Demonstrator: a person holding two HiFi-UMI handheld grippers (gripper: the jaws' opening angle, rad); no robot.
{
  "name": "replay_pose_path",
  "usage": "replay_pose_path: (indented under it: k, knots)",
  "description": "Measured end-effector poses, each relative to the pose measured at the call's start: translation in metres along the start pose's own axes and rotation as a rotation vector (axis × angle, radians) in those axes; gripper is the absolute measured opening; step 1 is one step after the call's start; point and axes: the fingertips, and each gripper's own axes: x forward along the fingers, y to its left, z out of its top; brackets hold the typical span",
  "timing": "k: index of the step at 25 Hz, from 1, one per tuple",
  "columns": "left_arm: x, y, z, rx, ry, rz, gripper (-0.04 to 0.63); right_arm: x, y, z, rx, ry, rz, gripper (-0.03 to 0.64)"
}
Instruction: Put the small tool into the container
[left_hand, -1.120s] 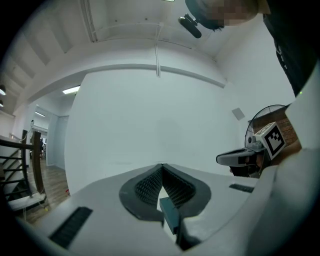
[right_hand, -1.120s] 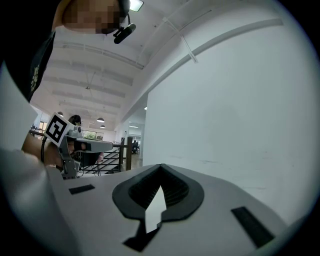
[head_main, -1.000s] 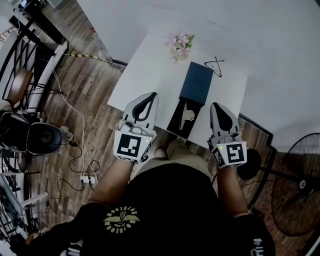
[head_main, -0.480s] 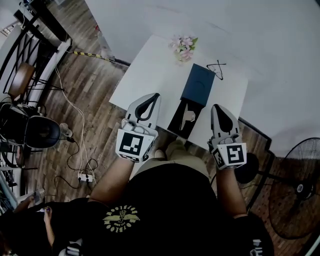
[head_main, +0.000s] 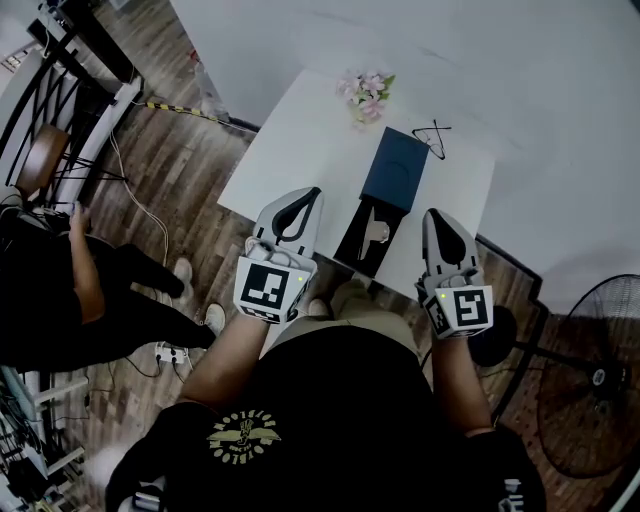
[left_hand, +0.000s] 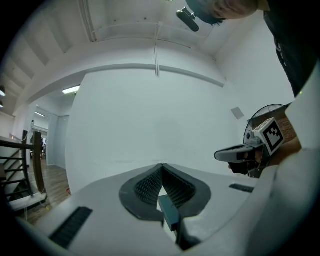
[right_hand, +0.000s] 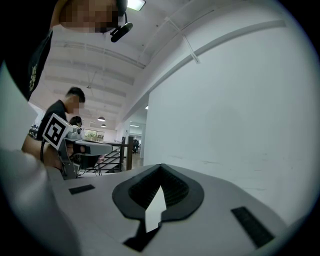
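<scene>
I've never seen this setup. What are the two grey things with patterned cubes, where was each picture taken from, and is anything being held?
There is no robot: a person holds a two-jaw gripper in each hand; the marker cubes belong to them. One picture comes from a camera on the person's head, looking down. The other two come from cameras riding on the grippers, looking along their jaws at a white wall. The left gripper and right gripper are both shut and empty, short of the white table. On it lie pink flowers, a dark blue box, an open black tray with a small pale item inside, and a black wire object.
</scene>
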Motion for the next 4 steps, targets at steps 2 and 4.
replay_pose_path:
  k: [2,4]
  knots:
    - [0.0012,0.0000,0.0017,-0.002,0.000,-0.002,0.006,0.0000,-0.0021,0.0001,0.001,0.001,-0.005,0.002]
    - [0.0013,0.0009,0.0037,-0.005,0.002,-0.003,0.006,0.0003,-0.0030,0.0027,0.004,0.001,-0.009,0.002]
